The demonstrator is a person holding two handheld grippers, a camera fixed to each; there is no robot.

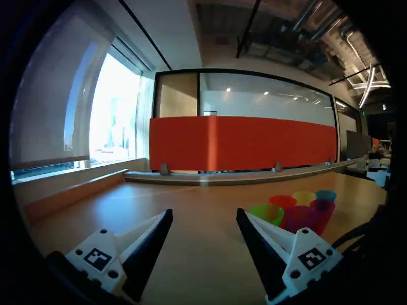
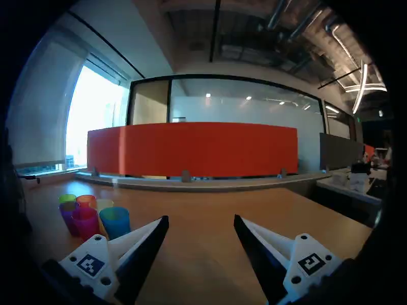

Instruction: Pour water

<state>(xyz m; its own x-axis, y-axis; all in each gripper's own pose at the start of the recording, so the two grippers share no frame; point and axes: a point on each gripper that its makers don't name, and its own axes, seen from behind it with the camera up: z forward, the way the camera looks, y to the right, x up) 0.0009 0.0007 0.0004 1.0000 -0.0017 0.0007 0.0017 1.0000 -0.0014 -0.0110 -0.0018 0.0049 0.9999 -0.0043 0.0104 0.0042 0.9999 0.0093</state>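
Cups [image 1: 299, 217], six, assorted colours, upright, bunched close together on a wooden table [image 1: 168, 198].
Left gripper view: the bunch stands to the right of the left gripper [image 1: 204, 211], just beyond its right finger. Right gripper view: the cups [image 2: 85, 221] stand to the left of the right gripper [image 2: 201, 217], beside its left finger. Both grippers are spread wide and hold nothing; bare tabletop lies between the fingers. An orange partition [image 1: 239, 142] runs along the table's far edge, with a bright window [image 1: 114, 127] to the left.
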